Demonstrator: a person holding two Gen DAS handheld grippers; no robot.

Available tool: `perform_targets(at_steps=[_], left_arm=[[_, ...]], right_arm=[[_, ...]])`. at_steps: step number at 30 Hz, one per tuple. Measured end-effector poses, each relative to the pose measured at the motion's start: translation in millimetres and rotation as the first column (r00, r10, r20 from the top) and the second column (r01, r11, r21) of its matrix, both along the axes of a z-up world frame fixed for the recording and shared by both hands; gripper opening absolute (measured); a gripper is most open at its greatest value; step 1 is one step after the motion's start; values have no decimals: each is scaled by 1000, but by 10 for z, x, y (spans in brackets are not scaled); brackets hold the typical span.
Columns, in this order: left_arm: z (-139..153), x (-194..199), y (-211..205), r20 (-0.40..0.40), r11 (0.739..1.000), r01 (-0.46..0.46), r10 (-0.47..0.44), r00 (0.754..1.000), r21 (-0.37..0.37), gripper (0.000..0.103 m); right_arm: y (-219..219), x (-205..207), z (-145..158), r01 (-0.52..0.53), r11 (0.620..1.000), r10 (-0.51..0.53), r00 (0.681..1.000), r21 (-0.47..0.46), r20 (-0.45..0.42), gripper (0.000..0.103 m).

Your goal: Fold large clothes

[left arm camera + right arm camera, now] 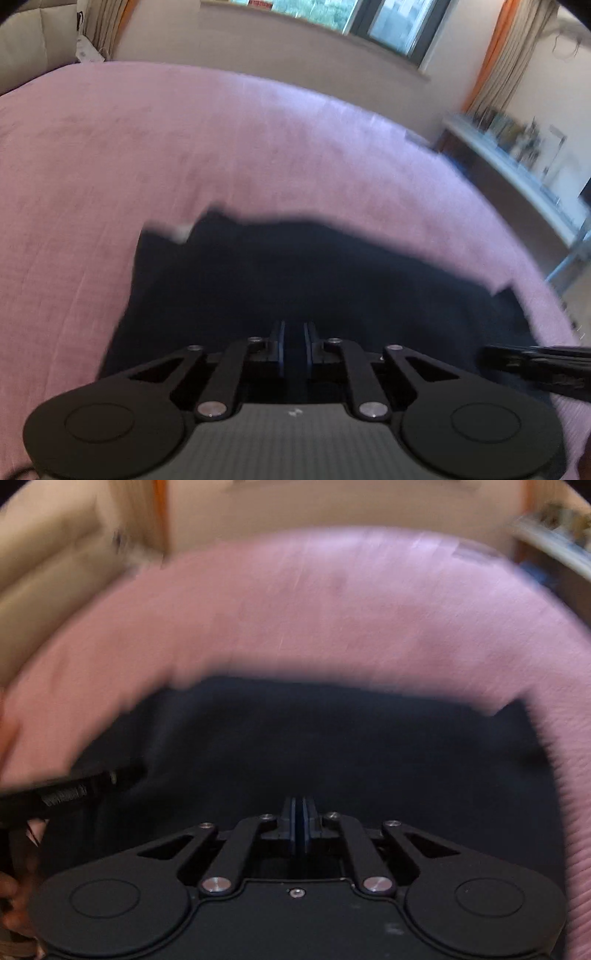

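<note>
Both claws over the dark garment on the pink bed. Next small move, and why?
Probably carry both claws forward together to lay the fold. The left claw is nearly closed with a thin gap, the right claw looks closed; whether either pinches cloth is unclear. The dark garment spreads ahead on the pink bed cover, and blur suggests motion.

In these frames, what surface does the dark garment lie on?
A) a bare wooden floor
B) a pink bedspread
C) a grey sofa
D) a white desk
B: the dark garment is spread over the pink bedspread, whose pink cloth surrounds it on the left, far and right sides in both wrist views.
</note>
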State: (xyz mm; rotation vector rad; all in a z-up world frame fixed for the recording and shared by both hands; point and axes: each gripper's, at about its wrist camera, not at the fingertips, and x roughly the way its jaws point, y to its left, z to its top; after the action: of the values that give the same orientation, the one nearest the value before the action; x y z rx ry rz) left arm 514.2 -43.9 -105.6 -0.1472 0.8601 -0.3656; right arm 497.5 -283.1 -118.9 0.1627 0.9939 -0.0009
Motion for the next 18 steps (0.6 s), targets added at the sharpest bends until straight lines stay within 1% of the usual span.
perform_targets(at_steps=[1,2,3,4,5,6,7,8,9,11,12,13,15,16,17,18], left_arm=[[-58,-62,25,6,999,-2,2,1000,36,8],[-98,-104,95,4,999,-17,17,1000,47,7],[-97,-126,219,-9,999,-42,42,999,8,7],[-82,-132,327,-28,997,-78,77,997,-2,6],[-56,-138,434,-45,994,-107,107,993,2,3],[-13,-169,531,-45,994,-106,106,993,-12,3],[39,-205,604,-51,995,-102,101,994,-22,4],[88,-270,672,-61,994,-103,102,993,-22,8],[125,-343,703,-63,993,-117,116,991,-11,8],[201,-572,838,-67,989,-150,149,987,-6,13],[234,-680,931,-73,986,-166,165,984,-10,14],[248,-773,994,-82,983,-186,184,979,-10,17],[212,-934,1105,-111,974,-228,225,968,-14,23],[190,-1013,1166,-131,970,-243,238,962,-29,28],[138,-1054,1234,-154,965,-256,246,957,-51,31],[66,-1079,1233,-174,963,-262,248,953,-66,31]], right_arm=[[-8,-53,-130,11,1000,-11,1000,1,12,0],[-59,-130,-174,25,1000,-25,998,15,49,0],[-124,-163,-156,43,999,-45,998,33,47,0],[-193,-173,-97,79,996,-81,996,40,28,0],[-251,-204,-7,107,993,-108,994,39,17,0],[-282,-264,110,113,993,-114,993,40,32,9],[-288,-321,228,104,994,-107,993,45,55,11],[-248,-399,334,89,995,-92,993,46,77,11],[-178,-480,435,65,997,-69,993,45,96,11],[61,-602,520,27,999,-31,995,40,97,12],[186,-602,500,11,999,-14,996,38,84,11],[282,-583,398,-2,1000,0,998,23,62,11],[441,-536,82,6,999,-6,1000,-33,-13,10],[478,-523,-107,12,999,-14,999,-50,-38,10],[495,-537,-199,17,998,-18,1000,-57,-16,10],[519,-543,-225,18,997,-18,1000,-74,5,10]])
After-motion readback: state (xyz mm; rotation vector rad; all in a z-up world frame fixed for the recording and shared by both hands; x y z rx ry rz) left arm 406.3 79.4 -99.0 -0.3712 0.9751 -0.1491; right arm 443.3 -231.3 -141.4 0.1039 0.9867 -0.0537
